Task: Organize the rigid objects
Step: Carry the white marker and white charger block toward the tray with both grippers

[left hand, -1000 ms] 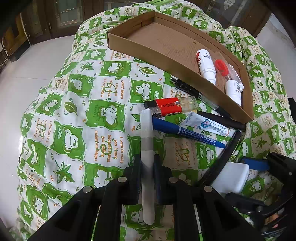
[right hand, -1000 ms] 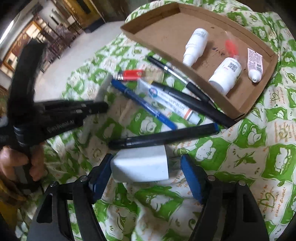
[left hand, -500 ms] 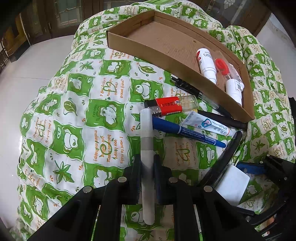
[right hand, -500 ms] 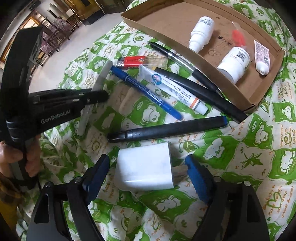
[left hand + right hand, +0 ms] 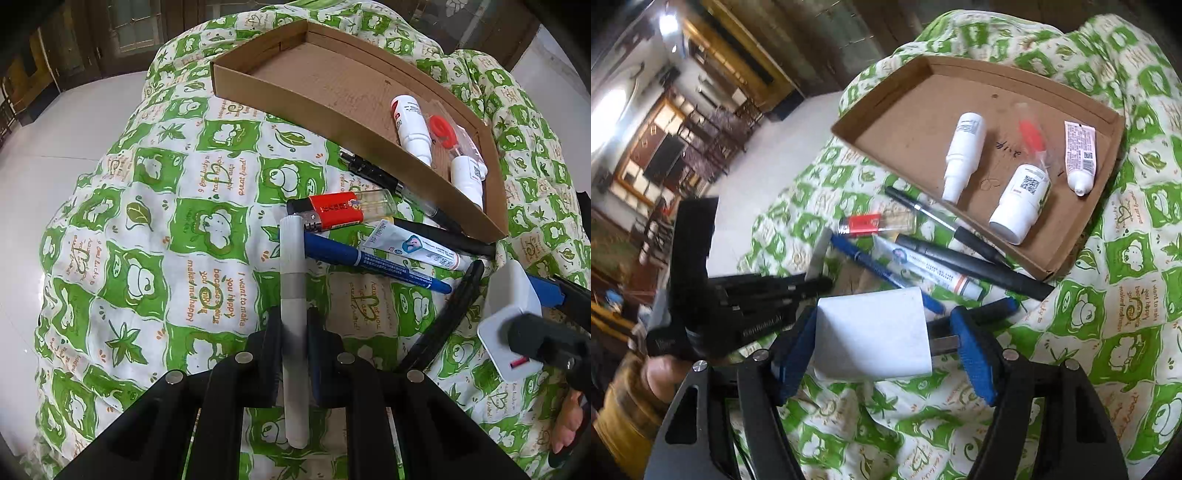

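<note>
My left gripper [image 5: 293,321] is shut on a white and grey marker [image 5: 291,273], which points away from me over the green quilt. Its jaws also show at the left of the right wrist view [image 5: 816,284]. A white plug charger [image 5: 868,332] sits between the blue pads of my right gripper [image 5: 886,328]. The jaws are closing, one pad on the charger's body and the other on its prongs, and the charger hangs just above the quilt. A brown cardboard tray [image 5: 280,92] lies at the far side with two white bottles [image 5: 962,155], a red item and a small tube inside.
Loose on the quilt in front of the tray lie a red lighter [image 5: 343,212], a blue pen [image 5: 376,264], a white tube [image 5: 413,247] and black pens [image 5: 975,266]. A thick black marker [image 5: 447,314] lies by the charger. White floor lies to the left of the quilt.
The right gripper has closed in on the white charger and lifted it off the quilt, tilting upward. The left gripper and its marker have not moved.
</note>
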Demonstrator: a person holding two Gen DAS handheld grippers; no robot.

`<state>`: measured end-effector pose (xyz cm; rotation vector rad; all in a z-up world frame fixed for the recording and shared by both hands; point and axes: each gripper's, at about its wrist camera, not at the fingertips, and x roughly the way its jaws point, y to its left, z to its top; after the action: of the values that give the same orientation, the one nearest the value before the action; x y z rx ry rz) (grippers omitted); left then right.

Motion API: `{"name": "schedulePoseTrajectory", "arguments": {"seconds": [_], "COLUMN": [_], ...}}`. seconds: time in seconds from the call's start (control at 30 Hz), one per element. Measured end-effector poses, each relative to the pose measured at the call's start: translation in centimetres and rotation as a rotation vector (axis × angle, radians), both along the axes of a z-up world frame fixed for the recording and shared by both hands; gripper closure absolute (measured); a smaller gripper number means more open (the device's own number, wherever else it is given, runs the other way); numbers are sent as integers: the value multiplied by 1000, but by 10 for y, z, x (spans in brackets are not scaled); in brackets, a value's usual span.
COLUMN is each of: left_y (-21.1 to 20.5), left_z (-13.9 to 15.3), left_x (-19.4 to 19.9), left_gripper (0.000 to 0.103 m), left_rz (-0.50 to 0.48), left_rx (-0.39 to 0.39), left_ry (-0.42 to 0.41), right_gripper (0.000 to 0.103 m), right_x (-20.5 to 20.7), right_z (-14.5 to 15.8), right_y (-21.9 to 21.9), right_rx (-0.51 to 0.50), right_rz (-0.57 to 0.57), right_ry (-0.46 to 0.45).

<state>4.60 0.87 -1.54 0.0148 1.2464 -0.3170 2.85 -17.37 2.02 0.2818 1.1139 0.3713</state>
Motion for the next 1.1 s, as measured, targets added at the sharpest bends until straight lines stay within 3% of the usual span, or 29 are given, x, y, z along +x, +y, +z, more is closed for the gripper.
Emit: {"name": "schedulePoseTrajectory", "arguments": {"seconds": [0.33,0.77,1.1], "left_y": [-8,-8,-2], "left_z": [3,7,20], "left_x": [-2,-3,-4], "left_gripper": [91,92,92], "left_rz": [-29,-40,-21], "left_rx": [33,23,-46], "left_ry": [-37,-58,-85], "right_gripper": [31,31,31], "right_x": [4,0,1], "right_z": [-14,-6,0], "right_y": [10,0,-15], "right_rx": [-46,-31,-4], "right_rz": [5,-27,-77], "right_ry": [24,-5,-28]}}
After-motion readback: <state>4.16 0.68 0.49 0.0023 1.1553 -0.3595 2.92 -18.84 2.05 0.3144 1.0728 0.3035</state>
